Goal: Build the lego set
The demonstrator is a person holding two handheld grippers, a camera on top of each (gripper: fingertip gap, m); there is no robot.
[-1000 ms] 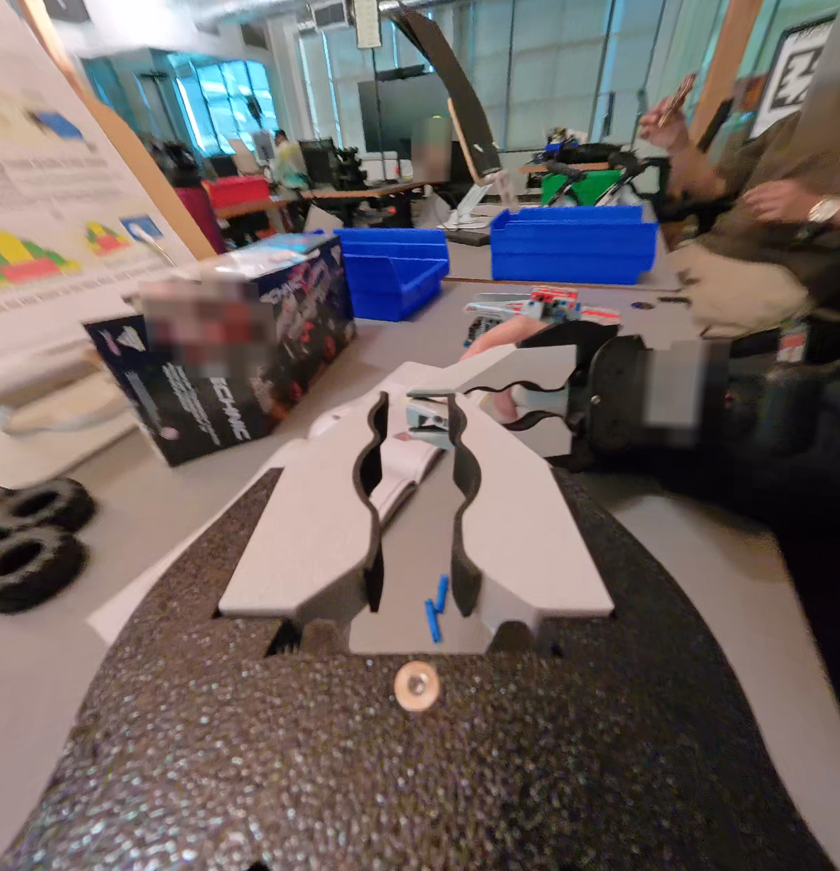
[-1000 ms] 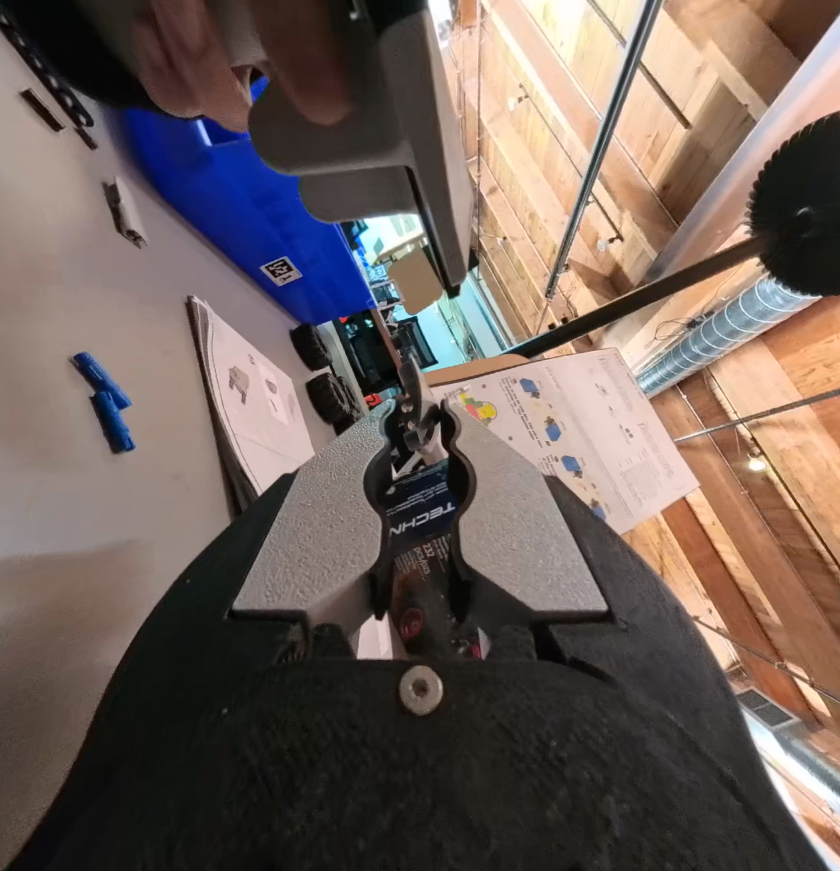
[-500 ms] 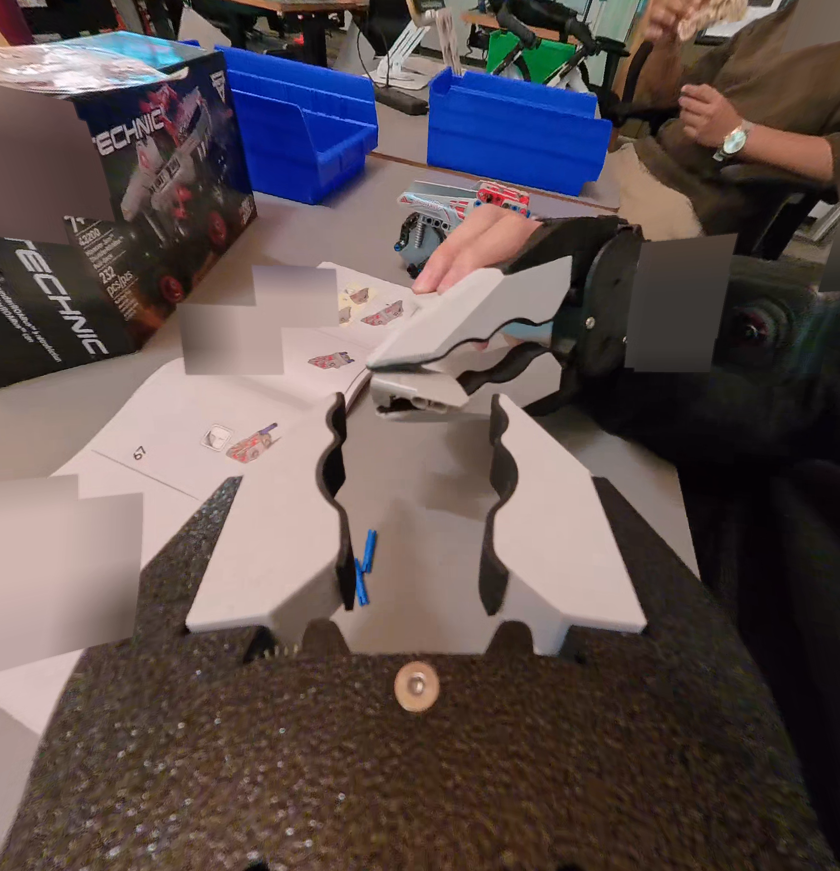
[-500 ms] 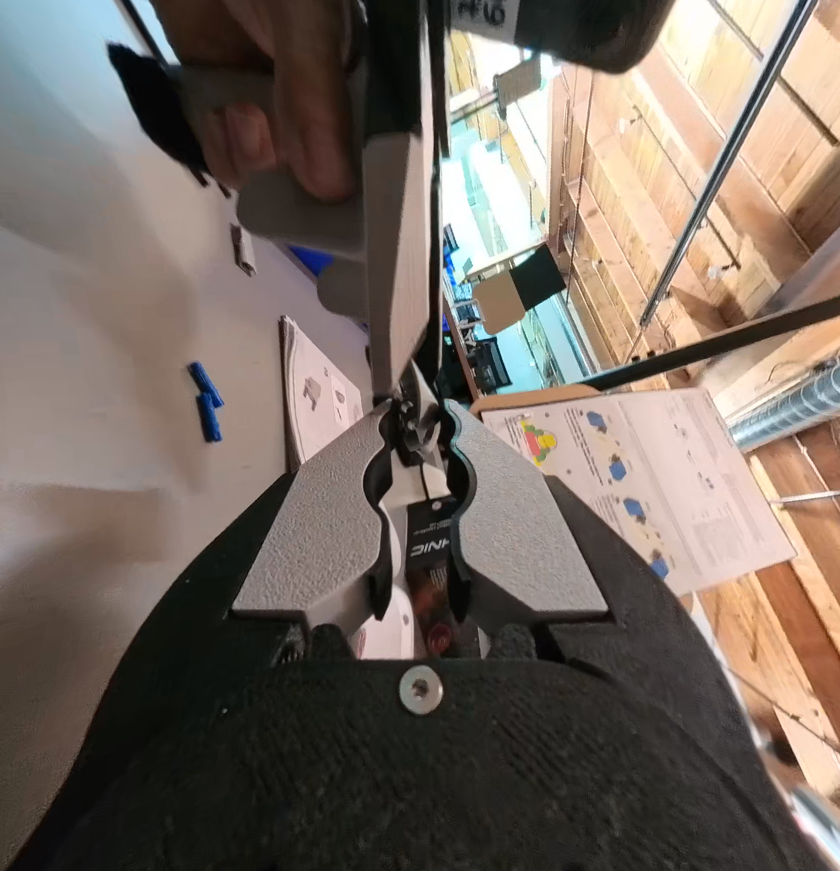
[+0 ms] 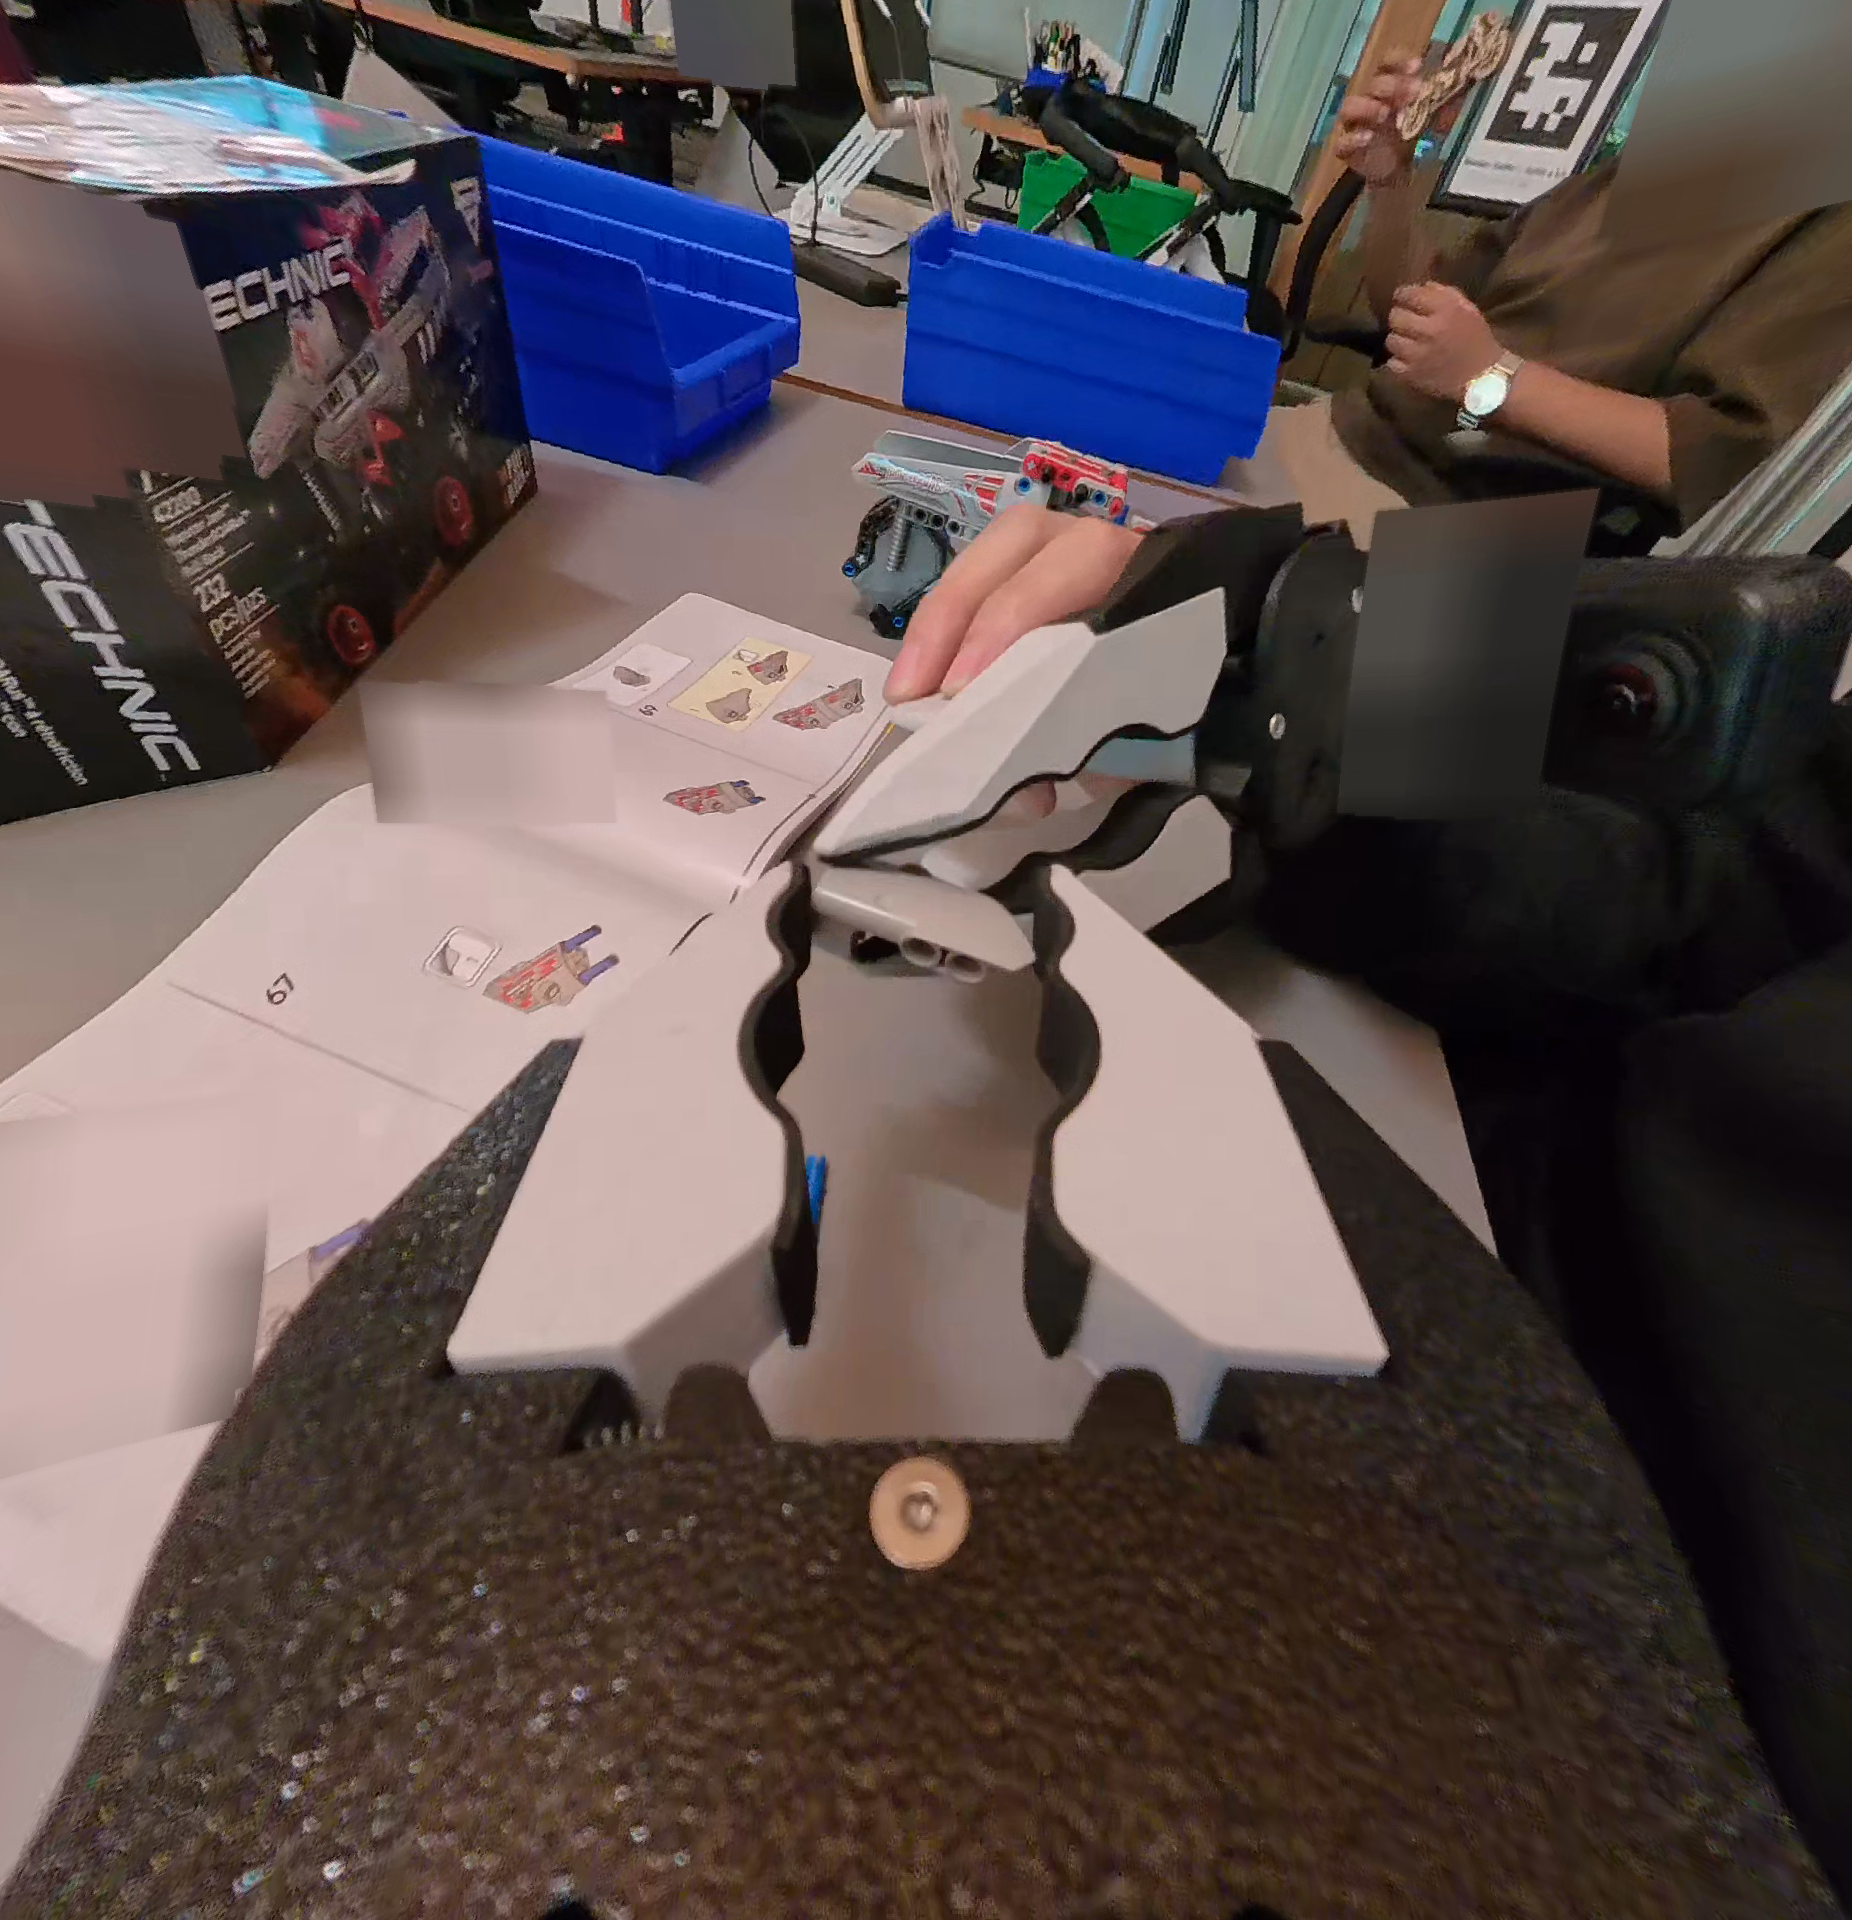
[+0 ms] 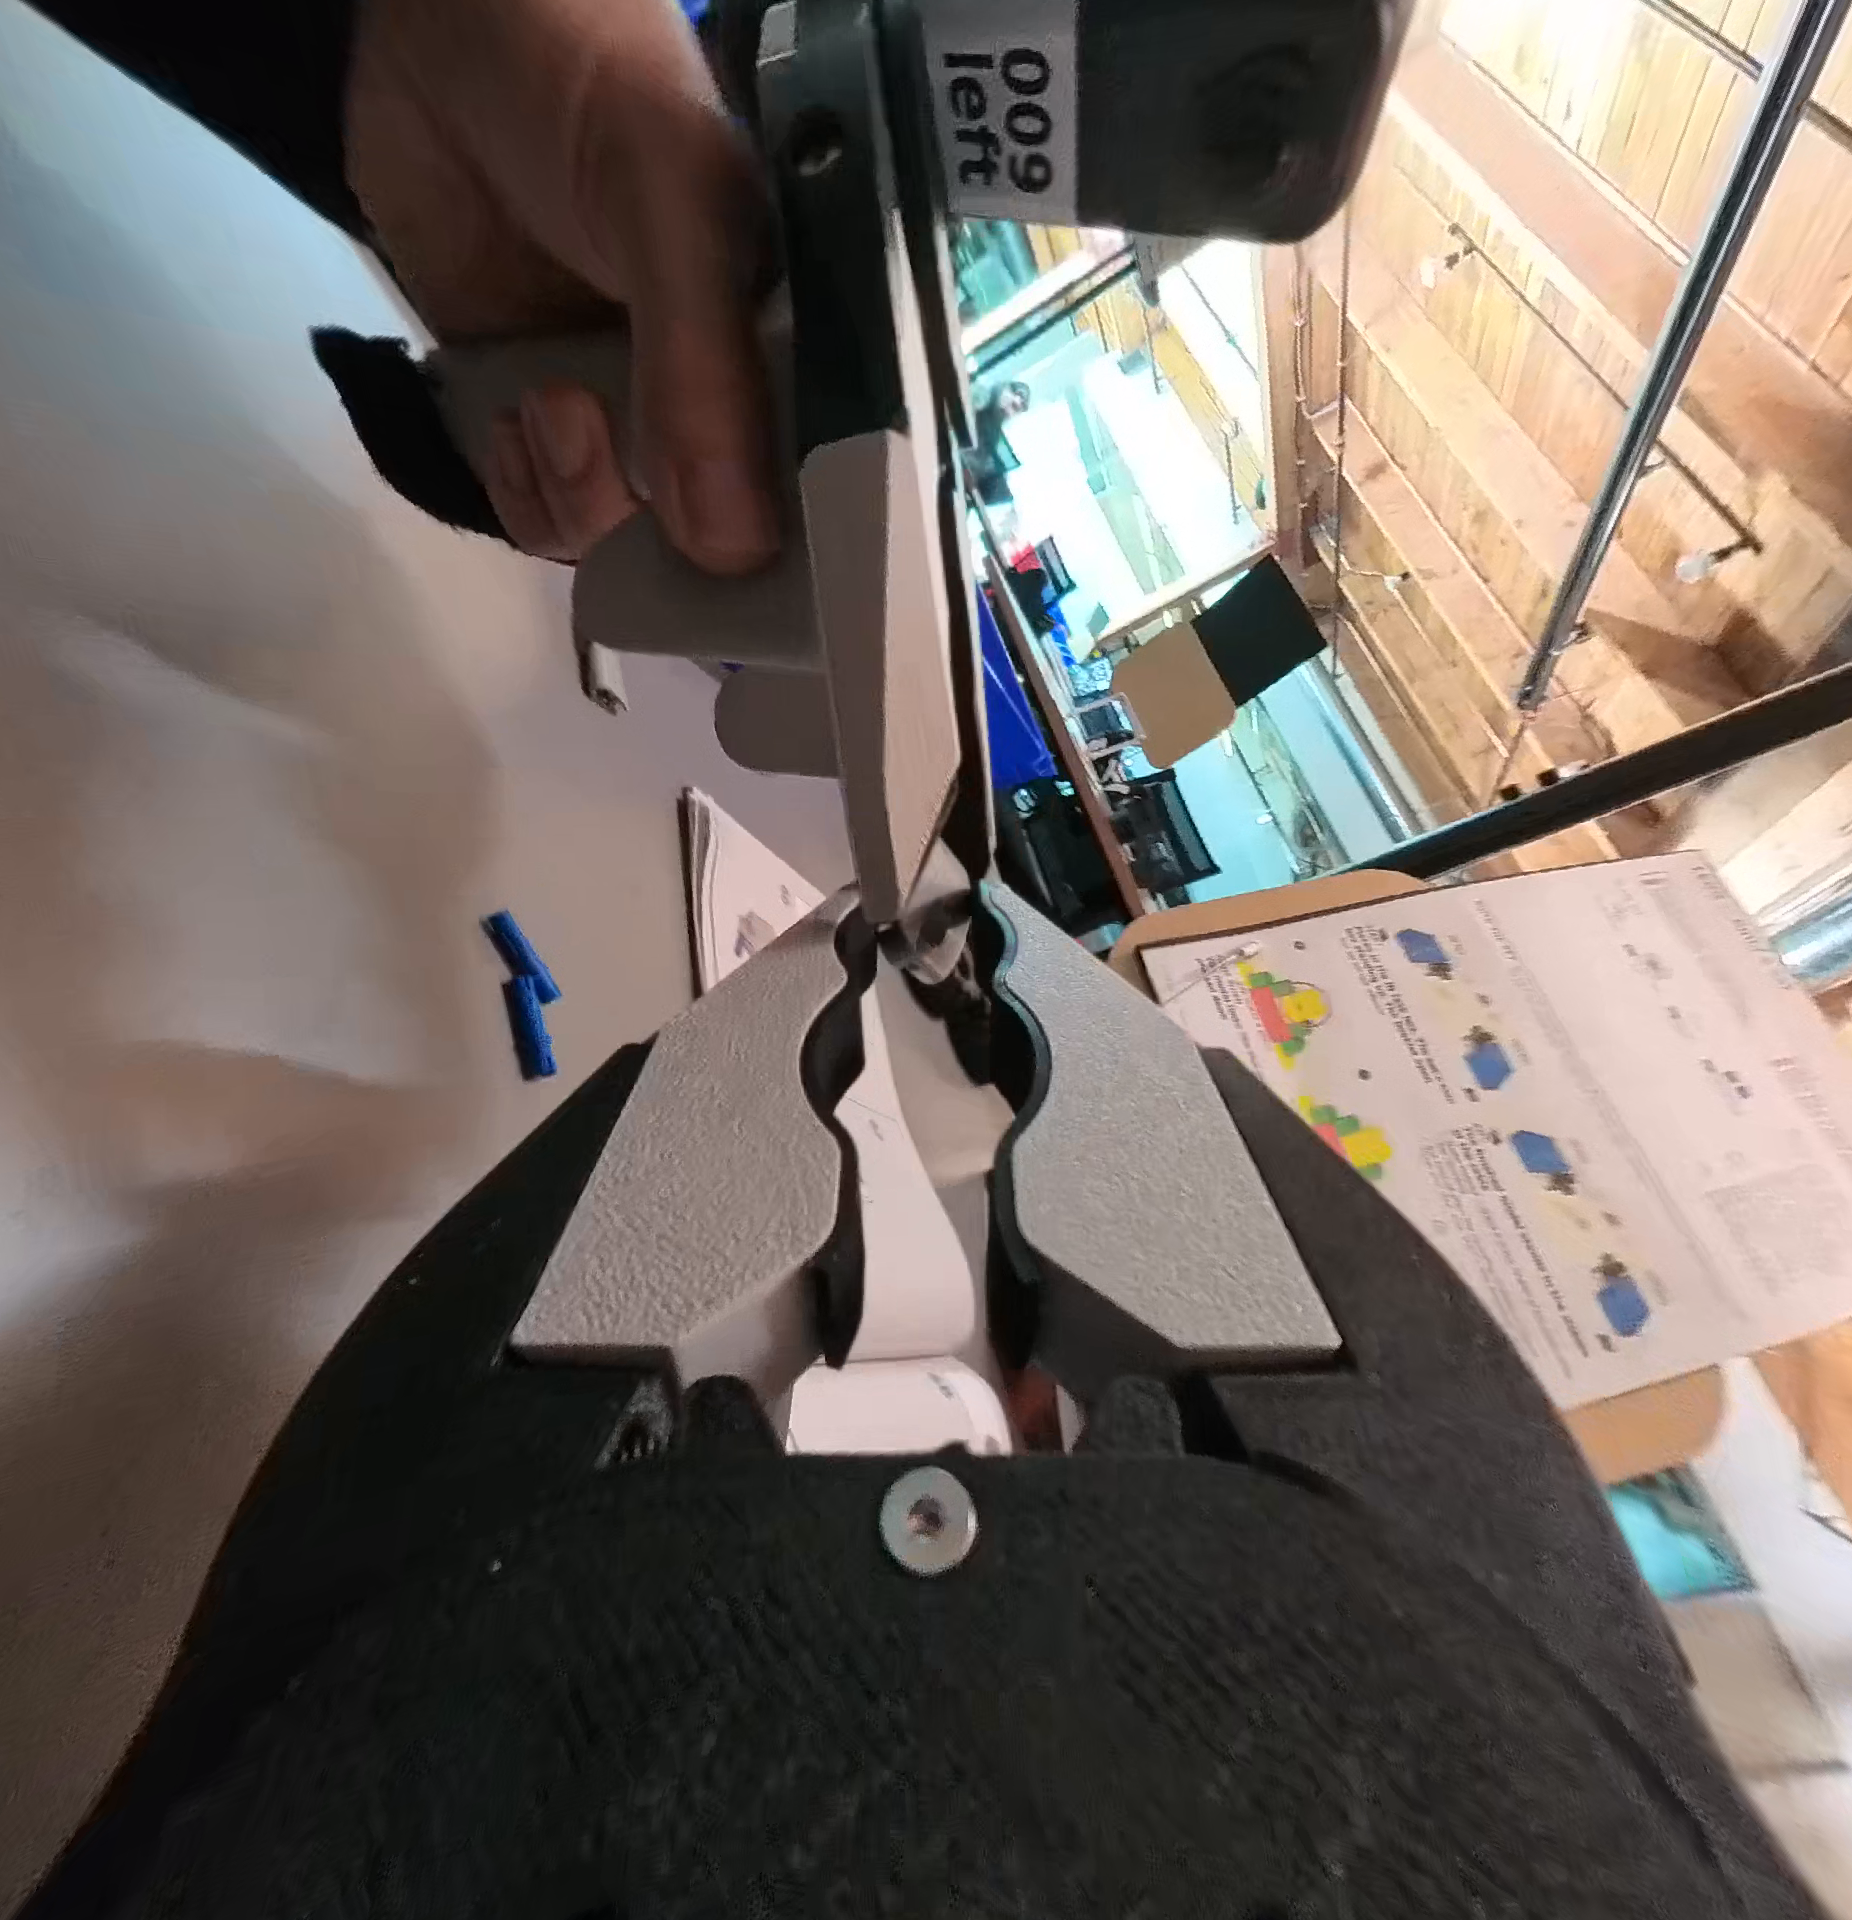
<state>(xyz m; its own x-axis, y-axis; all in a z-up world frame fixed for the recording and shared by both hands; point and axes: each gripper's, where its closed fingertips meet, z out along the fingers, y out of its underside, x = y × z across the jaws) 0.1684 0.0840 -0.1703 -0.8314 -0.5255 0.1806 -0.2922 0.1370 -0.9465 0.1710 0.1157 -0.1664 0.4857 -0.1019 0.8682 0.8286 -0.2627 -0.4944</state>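
A small grey lego piece (image 5: 922, 920) hangs above the table, pinched by my right gripper (image 5: 849, 854), which reaches in from the right. My left gripper (image 5: 917, 904) is open, with a fingertip close on either end of the piece; I cannot tell if they touch it. In the right wrist view my right gripper (image 6: 922, 925) is shut on the same piece (image 6: 927, 943), and the left gripper (image 6: 896, 904) comes down edge-on from above. Two blue pins (image 6: 527, 997) lie on the table; they show partly behind my left finger (image 5: 818, 1179). A partly built model (image 5: 963, 499) sits farther back.
The open instruction booklet (image 5: 548, 914) lies under the grippers. The lego box (image 5: 278, 520) stands at the left. Two blue bins (image 5: 652, 322) (image 5: 1078, 332) stand at the back. A person (image 5: 1628, 312) sits at the right. A poster board (image 6: 1524, 1122) leans nearby. The tips of both grippers are at nearly the same place.
My left gripper opened from a narrow grip, tilted down toward the table, then narrowed slightly around the piece's ends. My right gripper kept hold of the piece.
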